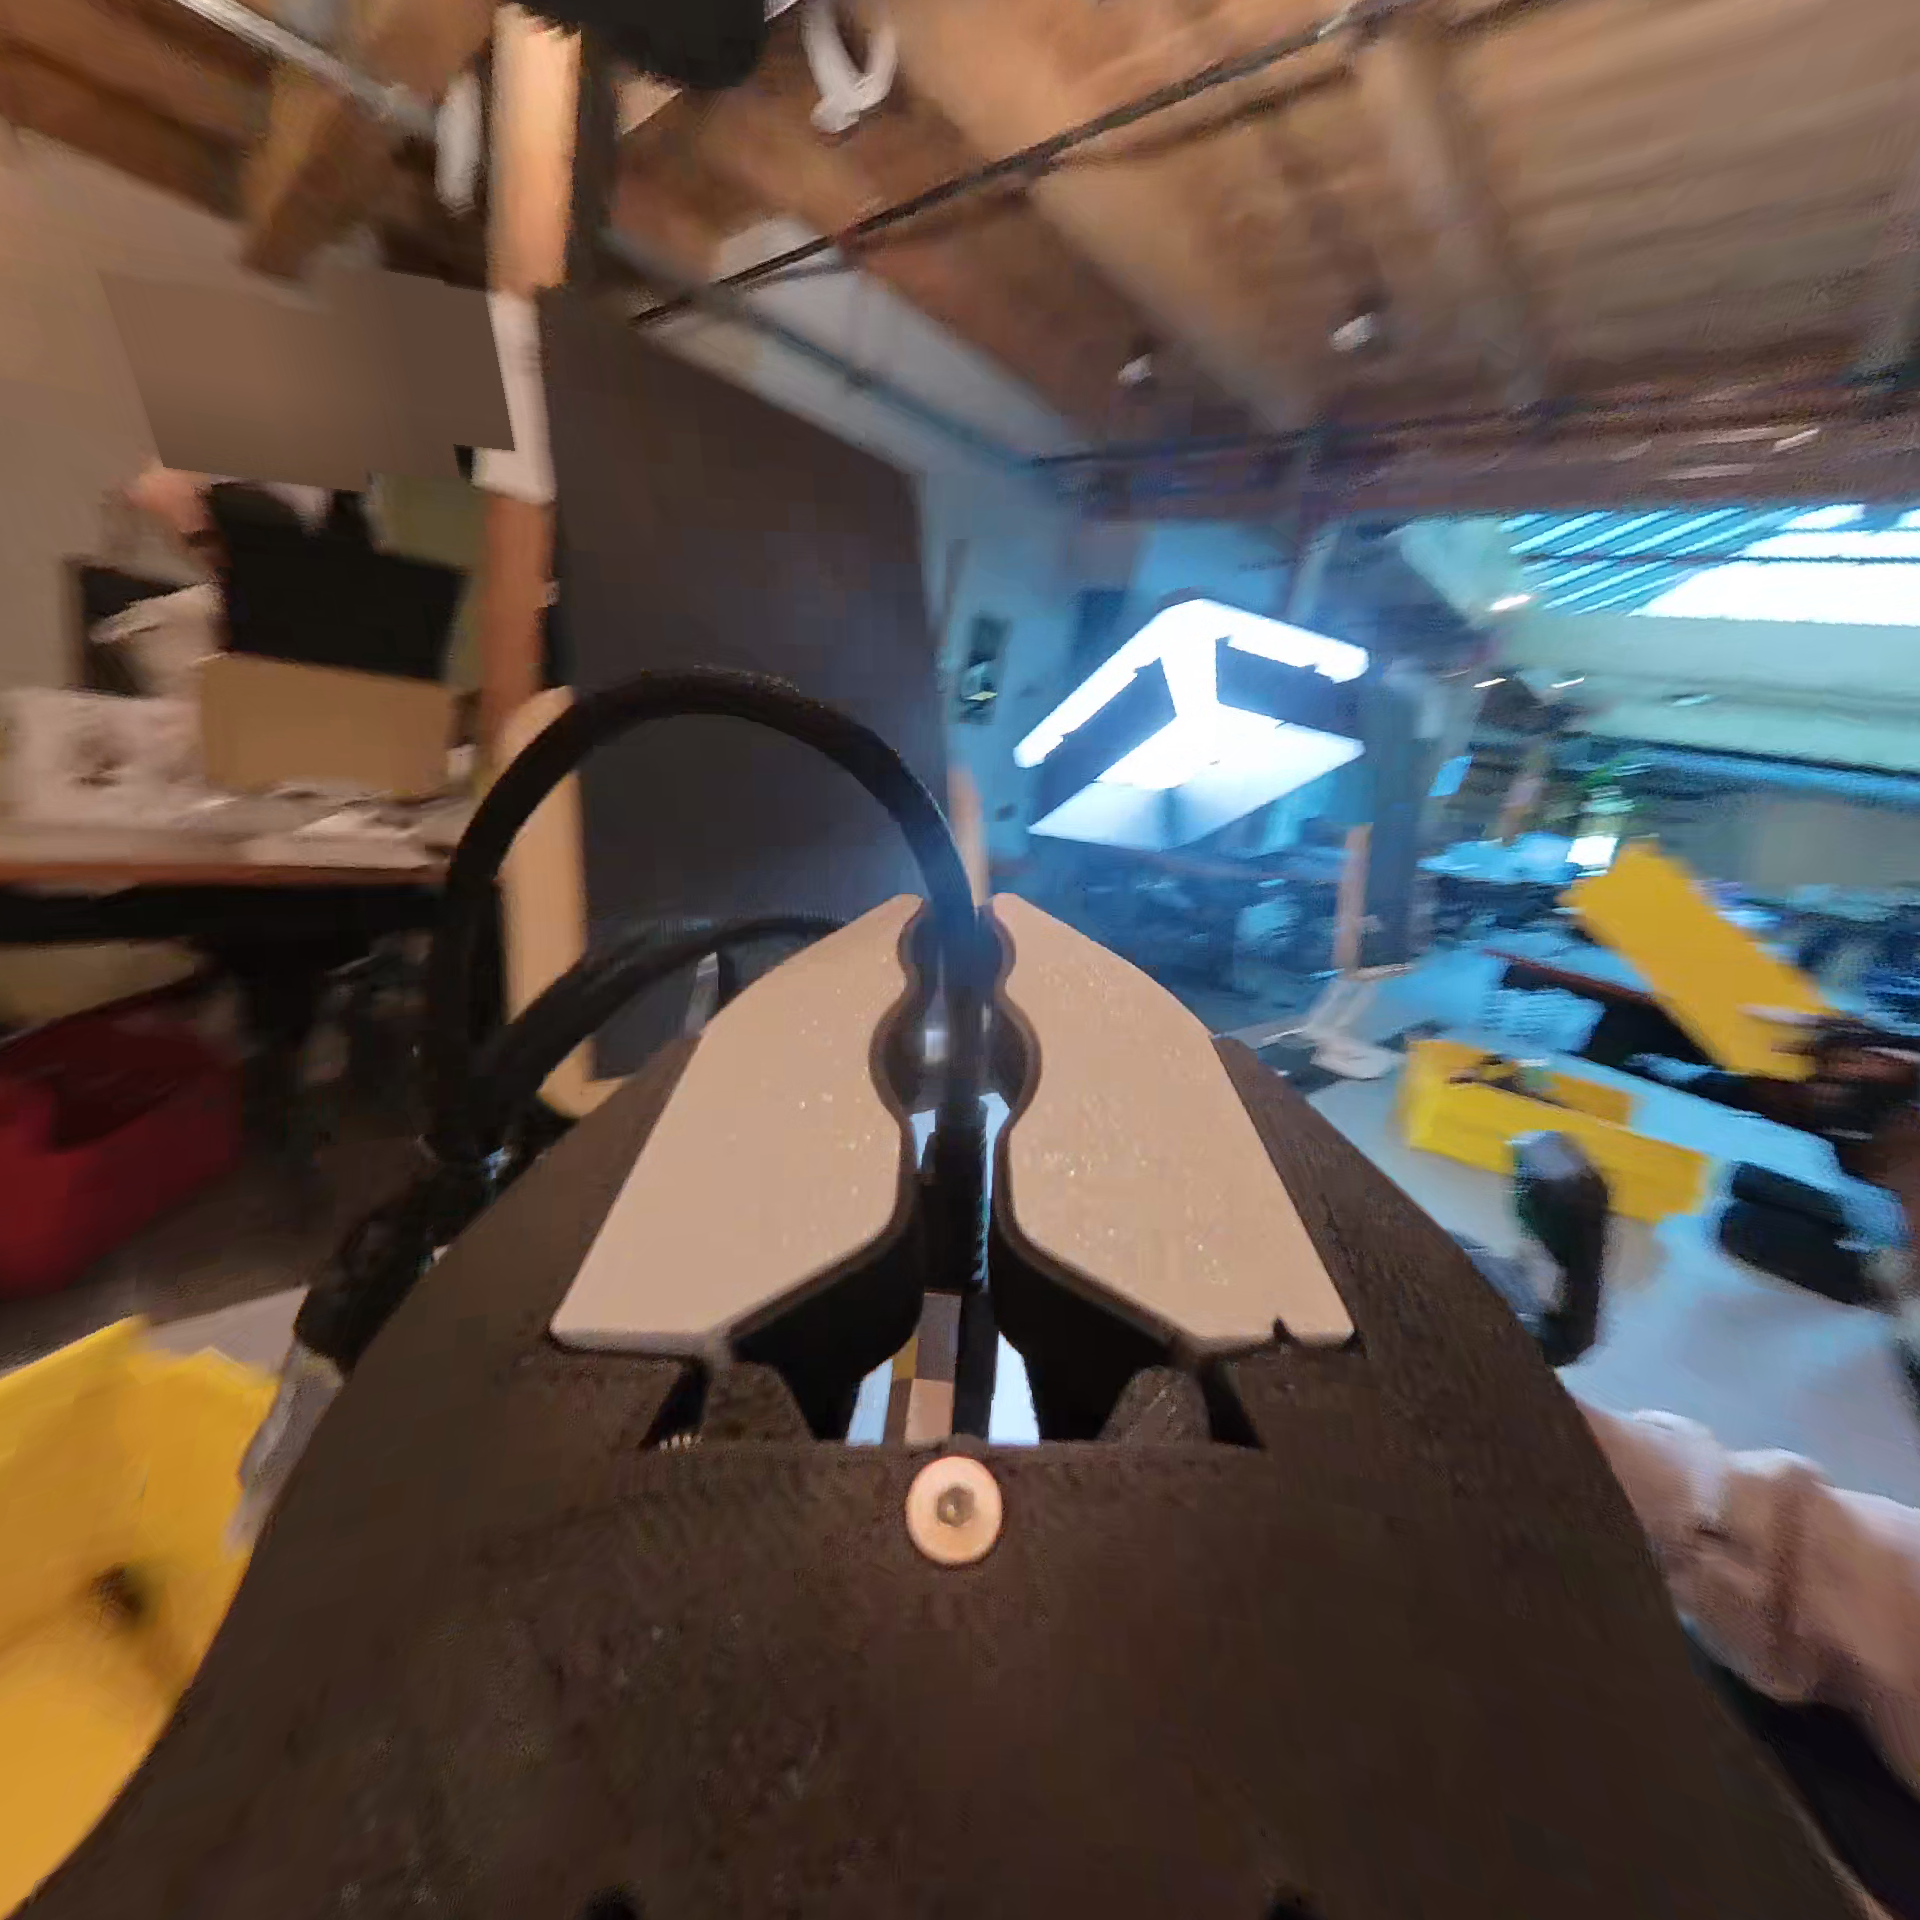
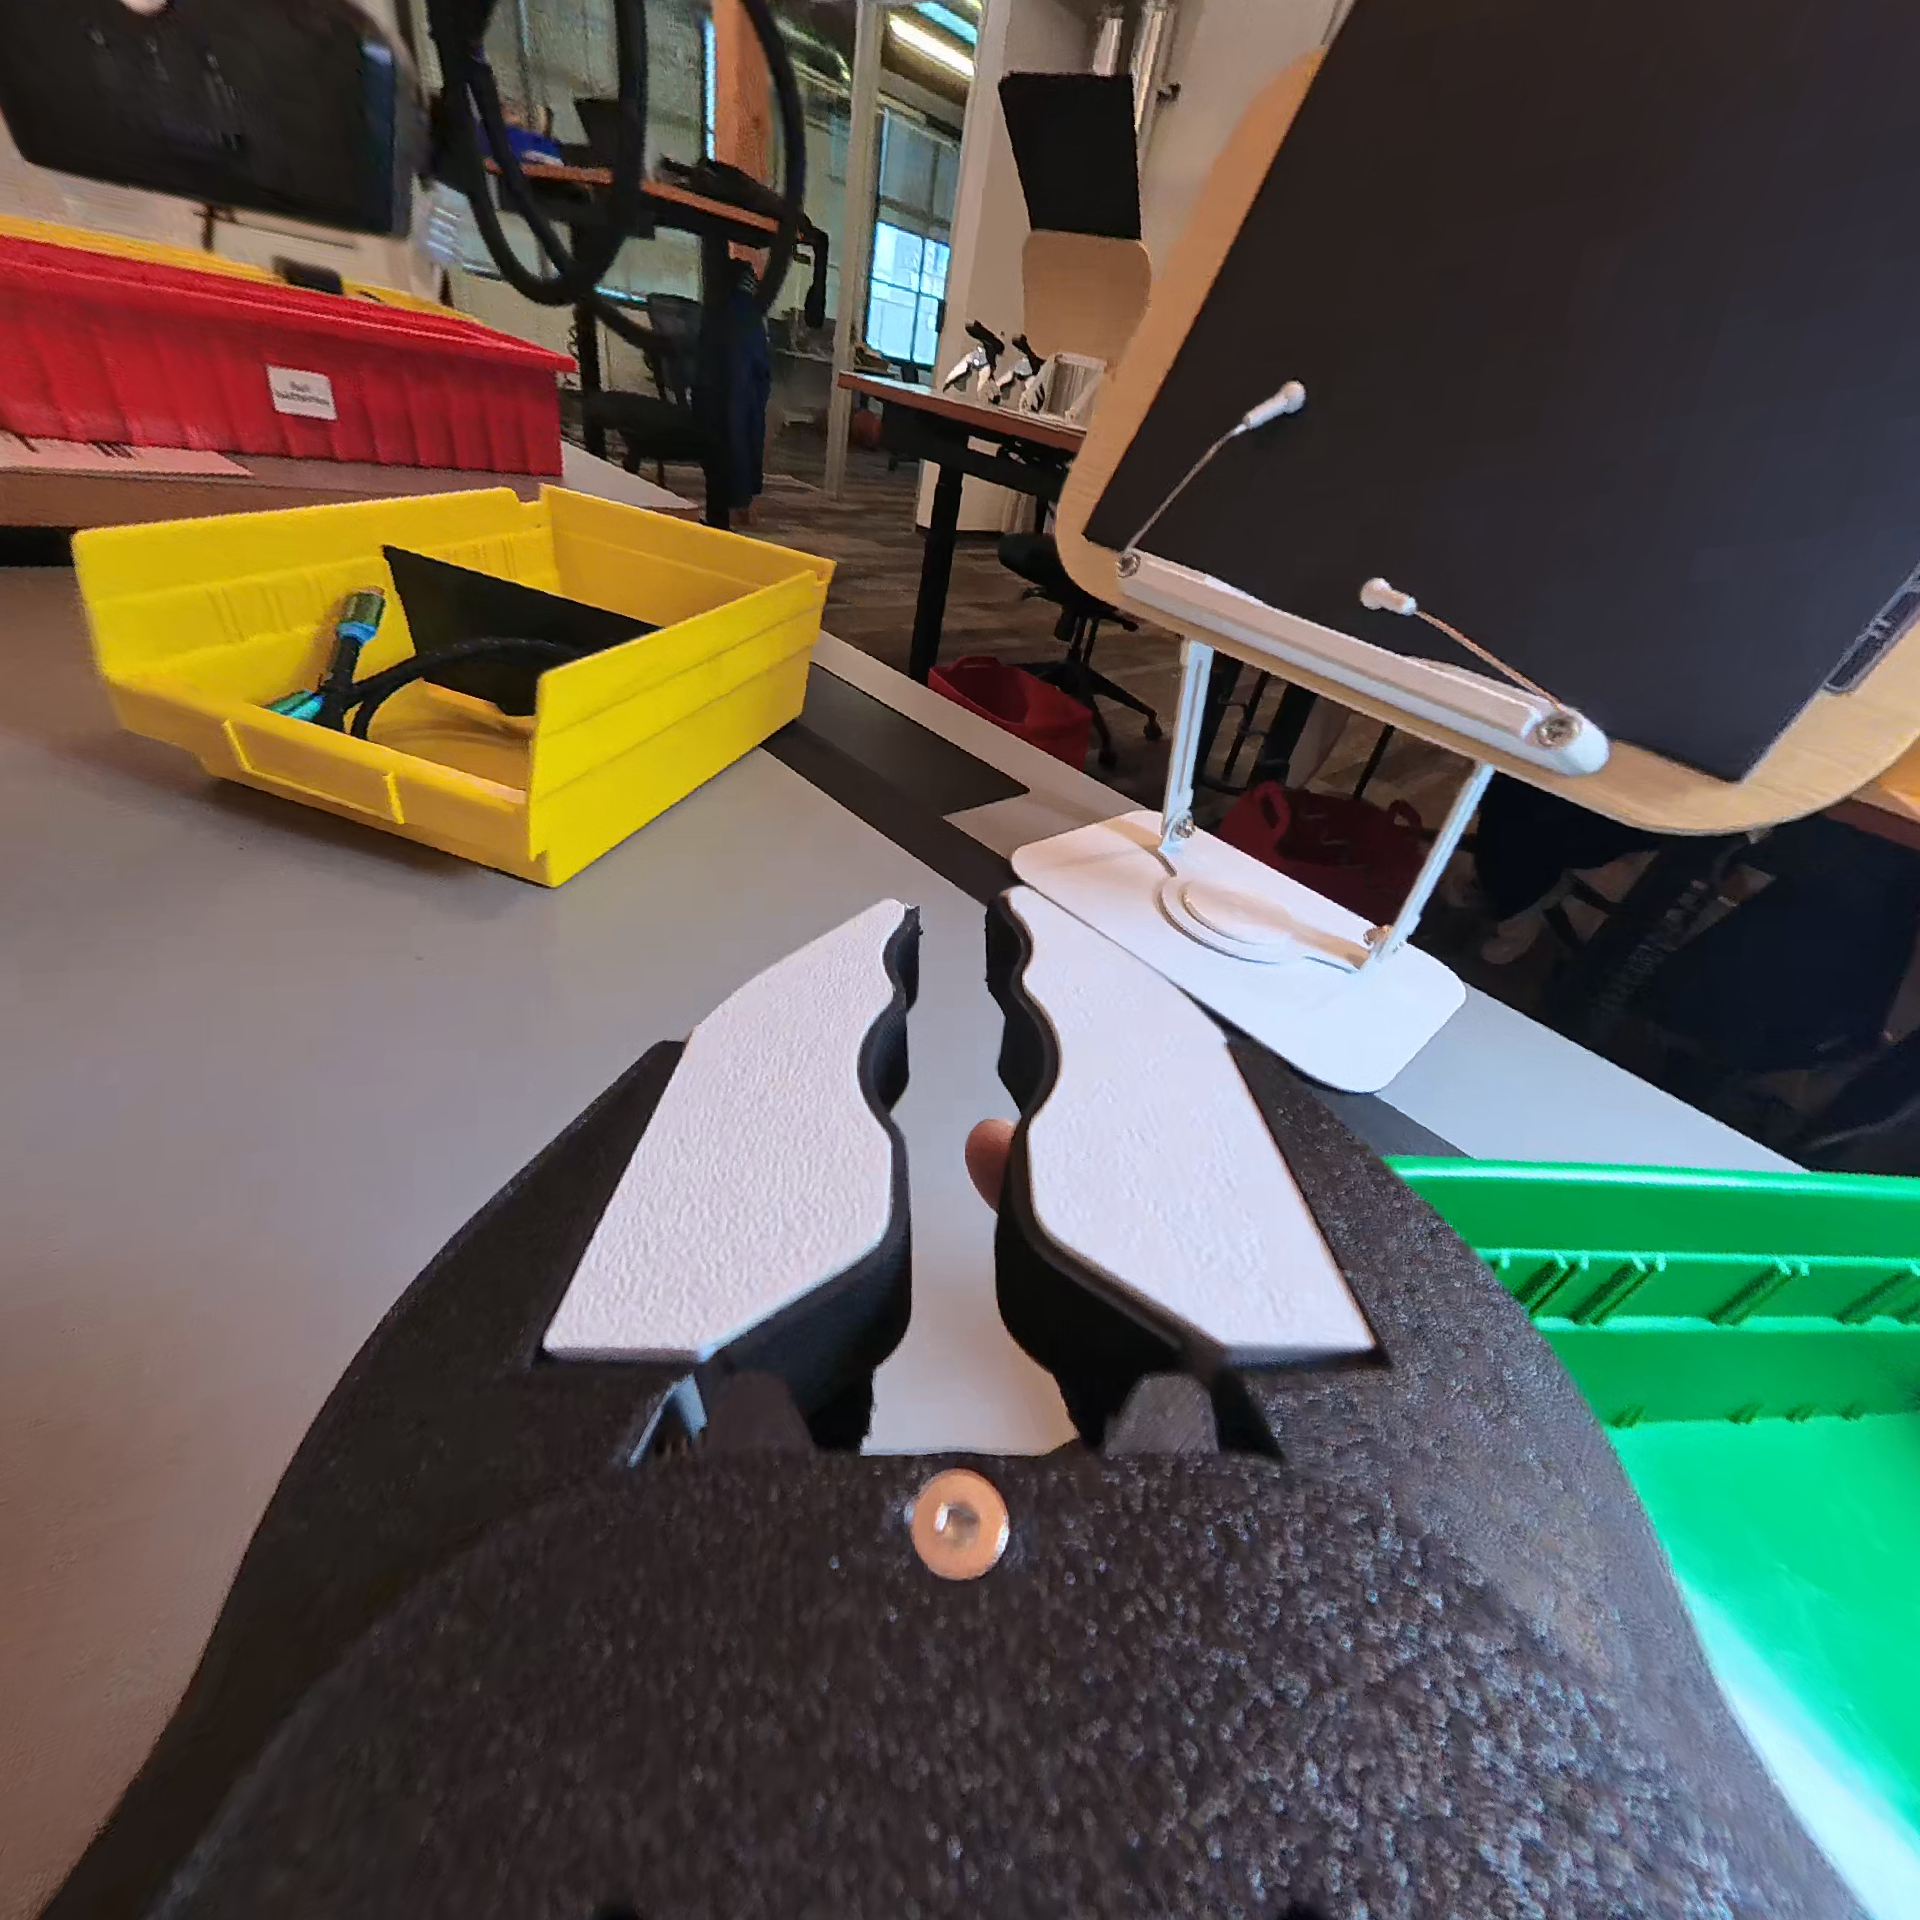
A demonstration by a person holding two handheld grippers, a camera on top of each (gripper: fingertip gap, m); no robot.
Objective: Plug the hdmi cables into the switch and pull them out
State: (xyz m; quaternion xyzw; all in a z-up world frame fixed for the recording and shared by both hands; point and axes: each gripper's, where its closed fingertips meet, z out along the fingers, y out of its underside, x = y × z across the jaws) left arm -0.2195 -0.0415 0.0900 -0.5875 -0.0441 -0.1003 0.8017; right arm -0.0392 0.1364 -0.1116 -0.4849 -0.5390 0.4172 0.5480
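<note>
My left gripper [image 1: 958, 920] is shut on a black braided HDMI cable [image 1: 727, 691]. The cable arches up out of the fingertips and drops to the left, where a silver plug end [image 1: 296, 1387] hangs. This view is tilted up toward the ceiling and blurred. My right gripper [image 2: 951, 925] is narrowly open and empty, low over the grey table [image 2: 260, 1039]. The right wrist view shows black cables [image 2: 520, 239] hanging at the top left beside a blurred black device [image 2: 197, 104]. More cables with teal-ringed plugs [image 2: 343, 665] lie in a yellow bin [image 2: 665, 748]. I cannot make out the switch.
A black board on a white stand [image 2: 1236, 935] leans over the table's right side. A green bin [image 2: 1714, 1403] is close at the lower right. A red bin [image 2: 208, 353] stands at the back left. A fingertip [image 2: 987, 1153] shows under the right gripper. The left wrist view shows yellow bins [image 1: 1538, 1122]. The grippers' ends are close to 35 cm from one another.
</note>
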